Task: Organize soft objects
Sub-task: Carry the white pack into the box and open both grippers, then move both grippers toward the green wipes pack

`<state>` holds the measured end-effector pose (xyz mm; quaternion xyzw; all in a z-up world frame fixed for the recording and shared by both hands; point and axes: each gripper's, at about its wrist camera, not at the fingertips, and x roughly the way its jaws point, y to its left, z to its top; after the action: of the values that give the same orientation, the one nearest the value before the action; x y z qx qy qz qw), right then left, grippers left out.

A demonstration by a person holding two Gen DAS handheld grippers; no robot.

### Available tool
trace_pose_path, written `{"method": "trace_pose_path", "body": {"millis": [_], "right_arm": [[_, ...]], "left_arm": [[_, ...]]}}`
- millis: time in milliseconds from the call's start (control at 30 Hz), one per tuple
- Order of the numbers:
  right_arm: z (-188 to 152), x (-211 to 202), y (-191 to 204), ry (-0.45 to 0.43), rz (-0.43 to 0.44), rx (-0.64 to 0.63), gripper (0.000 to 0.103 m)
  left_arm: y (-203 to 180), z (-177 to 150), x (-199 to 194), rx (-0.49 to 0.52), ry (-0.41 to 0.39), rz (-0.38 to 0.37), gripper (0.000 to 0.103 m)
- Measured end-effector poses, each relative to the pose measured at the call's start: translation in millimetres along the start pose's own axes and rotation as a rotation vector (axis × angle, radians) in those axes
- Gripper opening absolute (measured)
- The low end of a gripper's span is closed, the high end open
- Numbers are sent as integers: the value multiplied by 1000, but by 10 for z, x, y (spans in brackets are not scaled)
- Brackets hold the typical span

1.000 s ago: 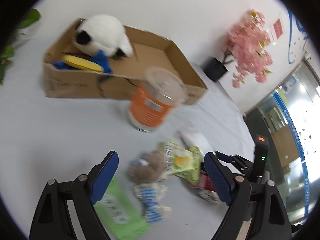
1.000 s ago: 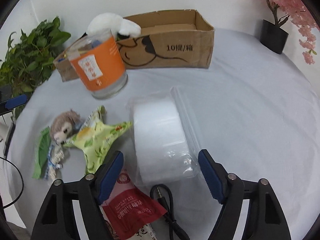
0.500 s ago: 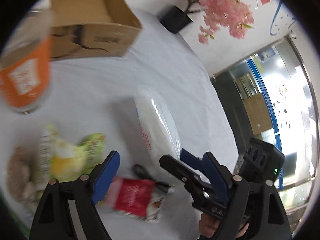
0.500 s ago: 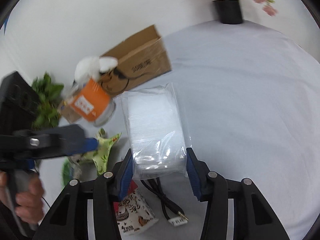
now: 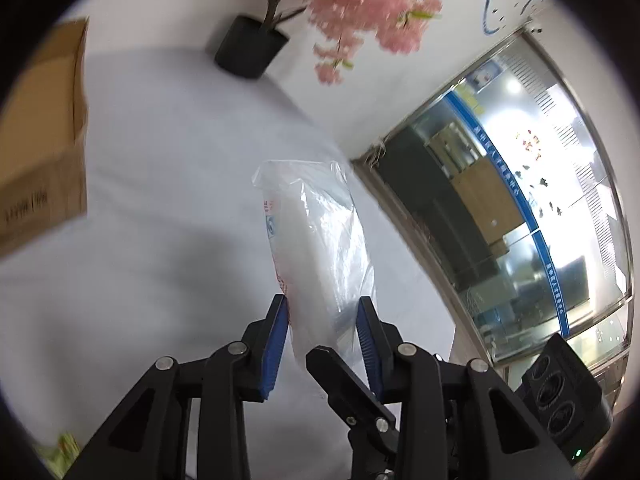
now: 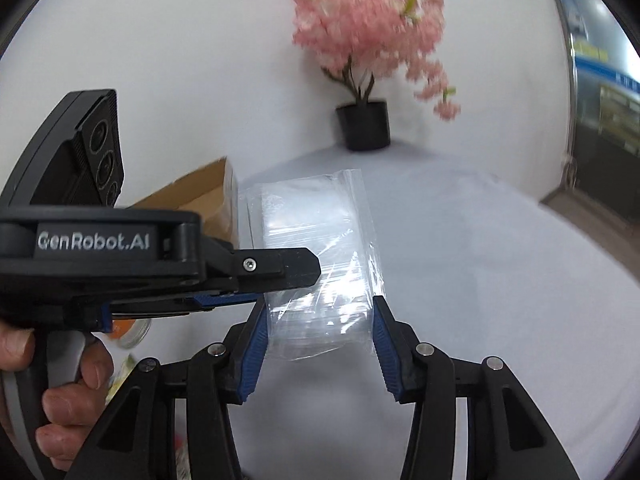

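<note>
White cloth covers the table in both of my wrist views, with a pale wall behind it. On the far left of my left wrist view I see the side of a cardboard box, blurred, its printed lettering too smeared to read. Further right along the table's back edge stands a black pot holding a pink blossom tree, and beyond that, at the right edge, a glass partition with a blue stripe.

My left gripper has its blue pads pressed against both sides of a clear plastic bag of white padding — the bag stands on end, held off the cloth, its loose top pointing away from me. A black finger of my other gripper crosses under it in that view.

In my right wrist view, the left gripper comes in from the left, a hand around its grip, and its finger lies across the bag's front. Behind it I can see a corner of the box. My right gripper is clamped on the bag's lower end — pads tight on each side. The blossom tree sits behind, right of centre.
</note>
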<state>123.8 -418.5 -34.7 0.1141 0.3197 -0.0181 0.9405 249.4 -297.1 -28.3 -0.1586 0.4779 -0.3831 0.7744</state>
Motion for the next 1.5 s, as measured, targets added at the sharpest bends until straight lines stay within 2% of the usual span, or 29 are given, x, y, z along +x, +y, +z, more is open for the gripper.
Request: {"method": "trace_pose_path", "body": {"millis": [167,267,400,533,700,800,867,933,1000,1067,1100,1233,1300,1367,1433,1500], "right_arm": [[405,108,244,-186,-7,-132,47],[692,301,504,-298,45,-212,47],[1022,689,867,-325,147,-247,47],[1244,1212,1209,-227,250,-241,47],[1286,1943,1497,-21,352,-242,47],[1239,2272,1646,112,386,-234,47],[1232,2411,1707,169,388,-227,47],[1197,2507,1773,224,359,-223,49],[1181,2540,1830,246,323,-214,50],[1211,2502,1862,251,314,-205,62],[1234,2448,1867,244,316,-198,68],[1379,2038,1770,133,288,-228,74],[1339,1691,1674,82,268,-238,84],[1302,1368,1563,39,262,-252,90],[1098,953,1513,25,270,-260,95],[924,677,1461,32,297,-271,96]], "left_arm": [[35,495,-395,22,-196,-19,33],[190,742,-650,6,-293,8,33],[597,1005,-932,-83,-377,93,33],[1024,1176,-921,-214,-375,180,33],[1623,1227,-837,-418,-286,285,33],[1863,1199,-760,-493,-225,328,33],[1937,1169,-719,-519,-197,347,33],[1915,1156,-664,-500,-156,380,39],[1843,1180,-659,-469,-135,377,39],[1701,1199,-727,-414,-140,379,39],[1582,1183,-808,-372,-153,388,39],[1122,1037,-1230,-211,-223,384,39],[831,824,-1558,-100,-274,398,39],[609,559,-1871,-12,-326,425,48],[454,295,-2108,48,-383,469,73],[328,-68,-2356,75,-446,547,78]]}}
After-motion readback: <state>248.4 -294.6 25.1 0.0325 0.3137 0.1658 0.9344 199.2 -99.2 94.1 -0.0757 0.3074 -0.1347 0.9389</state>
